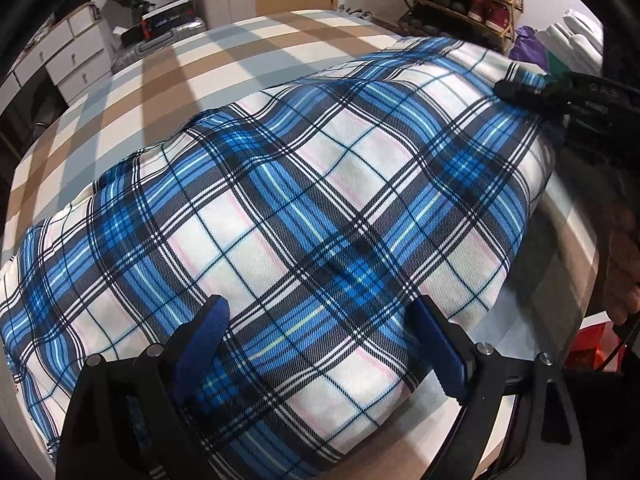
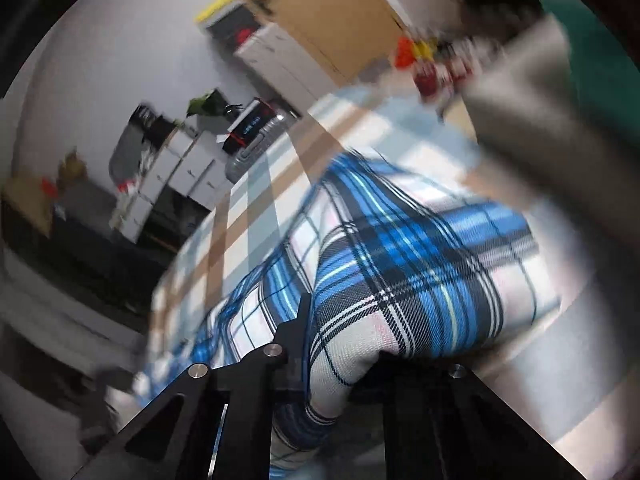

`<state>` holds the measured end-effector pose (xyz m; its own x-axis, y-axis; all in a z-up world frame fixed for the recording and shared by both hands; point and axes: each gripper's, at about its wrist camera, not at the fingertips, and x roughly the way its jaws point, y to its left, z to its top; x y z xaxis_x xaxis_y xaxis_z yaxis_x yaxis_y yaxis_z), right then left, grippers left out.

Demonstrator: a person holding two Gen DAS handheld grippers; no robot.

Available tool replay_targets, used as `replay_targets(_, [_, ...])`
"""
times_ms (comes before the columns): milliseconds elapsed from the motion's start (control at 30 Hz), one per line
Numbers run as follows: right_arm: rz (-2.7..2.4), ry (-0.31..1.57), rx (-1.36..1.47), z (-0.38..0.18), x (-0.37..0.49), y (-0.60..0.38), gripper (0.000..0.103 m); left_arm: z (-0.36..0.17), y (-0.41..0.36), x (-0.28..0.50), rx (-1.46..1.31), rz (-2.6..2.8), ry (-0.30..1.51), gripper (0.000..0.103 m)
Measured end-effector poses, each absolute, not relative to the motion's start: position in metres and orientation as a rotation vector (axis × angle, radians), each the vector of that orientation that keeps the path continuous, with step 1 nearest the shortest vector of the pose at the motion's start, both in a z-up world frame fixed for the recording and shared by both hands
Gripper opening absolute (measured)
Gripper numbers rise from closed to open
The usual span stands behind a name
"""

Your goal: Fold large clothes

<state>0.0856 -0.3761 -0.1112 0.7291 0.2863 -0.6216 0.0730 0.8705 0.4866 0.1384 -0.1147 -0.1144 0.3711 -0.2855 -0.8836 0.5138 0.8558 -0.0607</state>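
Plaid cloth (image 1: 304, 200) lies folded in a thick stack on the bed (image 1: 160, 76), near its front edge. Your left tool (image 1: 320, 344) sits over the near edge with fingers (image 1: 208, 320) wide apart, gripping nothing. Your right tool (image 2: 340, 344) is clamped on a bunched corner of the cloth; in the left view it shows at the far right corner. Right view is motion-blurred. Risks: pulling one-handed could drag the stack askew or off the bed edge; a thick bunch may slip out of the grip; layers could separate.
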Motion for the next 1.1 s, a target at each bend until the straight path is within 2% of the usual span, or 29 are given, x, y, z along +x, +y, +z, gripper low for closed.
replay_targets(200, [0.076, 0.623, 0.035, -0.02, 0.075, -0.345, 0.009, -0.105, -0.155, 0.149, 0.081, -0.731, 1.072, 0.087])
replay_targets(233, [0.069, 0.59, -0.043, -0.002, 0.069, -0.335, 0.009, -0.099, -0.154, 0.151, 0.033, -0.776, 1.096, 0.074])
replay_targets(267, [0.068, 0.564, -0.11, 0.009, 0.064, -0.324, 0.009, -0.091, -0.149, 0.153, 0.0, -0.783, 1.103, 0.067])
replay_targets(300, [0.073, 0.53, -0.202, 0.02, 0.056, -0.306, 0.009, -0.081, -0.138, 0.153, -0.043, -0.774, 1.094, 0.063])
replay_targets(333, [0.088, 0.493, -0.309, 0.026, 0.047, -0.282, 0.009, -0.065, -0.114, 0.151, -0.111, -0.758, 1.06, 0.063])
replay_targets(433, [0.179, 0.433, -0.551, 0.008, 0.016, -0.211, 0.01, -0.039, -0.049, 0.141, -0.181, -0.698, 0.996, 0.065])
replay_targets(533, [0.289, 0.419, -0.77, -0.047, -0.016, -0.137, 0.01, -0.028, 0.027, 0.131, -0.211, -0.528, 0.952, 0.065])
replay_targets(667, [0.413, 0.586, -0.85, -0.133, -0.04, -0.084, 0.014, -0.035, 0.105, 0.126, -0.323, -0.422, 0.946, 0.065])
replay_targets(733, [0.407, 0.598, -0.884, -0.158, -0.049, -0.074, 0.022, -0.047, 0.126, 0.128, -0.381, -0.399, 0.979, 0.065])
replay_targets(767, [0.425, 0.602, -0.87, -0.163, -0.053, -0.073, 0.032, -0.049, 0.13, 0.127, -0.4, -0.4, 0.989, 0.065])
replay_targets(800, [0.449, 0.611, -0.844, -0.162, -0.056, -0.073, 0.048, -0.051, 0.13, 0.127, -0.41, -0.409, 0.999, 0.065])
replay_targets(900, [0.567, 0.63, -0.694, -0.147, -0.063, -0.077, 0.075, -0.044, 0.113, 0.122, -0.409, -0.464, 1.003, 0.065])
replay_targets(967, [0.638, 0.666, -0.59, -0.139, -0.063, -0.08, 0.082, -0.039, 0.09, 0.121, -0.398, -0.535, 1.005, 0.065])
replay_targets(1100, [0.761, 0.757, -0.392, -0.128, -0.053, -0.091, 0.082, -0.045, 0.052, 0.137, -0.382, -0.654, 1.071, 0.065])
